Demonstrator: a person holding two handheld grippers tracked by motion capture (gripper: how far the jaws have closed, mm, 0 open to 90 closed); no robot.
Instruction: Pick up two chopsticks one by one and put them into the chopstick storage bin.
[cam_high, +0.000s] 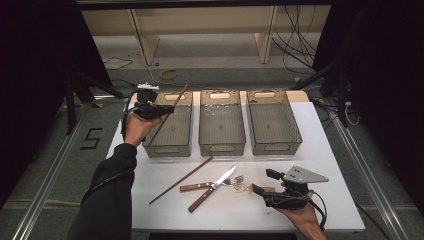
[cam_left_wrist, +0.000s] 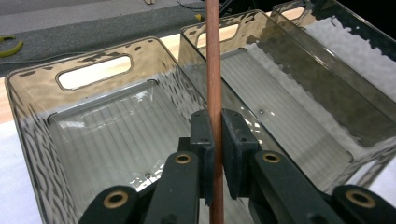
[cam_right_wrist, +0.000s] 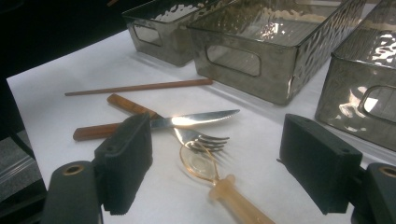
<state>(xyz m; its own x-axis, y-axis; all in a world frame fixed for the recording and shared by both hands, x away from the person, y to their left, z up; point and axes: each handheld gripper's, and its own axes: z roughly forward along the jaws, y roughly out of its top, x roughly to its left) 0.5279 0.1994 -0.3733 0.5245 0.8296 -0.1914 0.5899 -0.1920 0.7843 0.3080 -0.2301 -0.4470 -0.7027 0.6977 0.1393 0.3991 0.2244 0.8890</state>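
Right now the left gripper (cam_high: 161, 109) has its fingers (cam_left_wrist: 204, 140) clamped on a chopstick (cam_left_wrist: 214, 79), slanted over the left bin (cam_high: 169, 145). Let go carelessly, and the long stick could catch the rim and tip out onto the counter (cam_high: 320, 150). The right gripper (cam_high: 265, 181) hangs wide open, empty, above the fork (cam_right_wrist: 198, 140).

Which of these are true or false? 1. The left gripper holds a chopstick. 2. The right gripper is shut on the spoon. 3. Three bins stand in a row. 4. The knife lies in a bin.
1. The left gripper holds a chopstick: true.
2. The right gripper is shut on the spoon: false, its jaws stand open above it.
3. Three bins stand in a row, left bin, middle bin, right bin: true.
4. The knife lies in a bin: false, it lies on the table.
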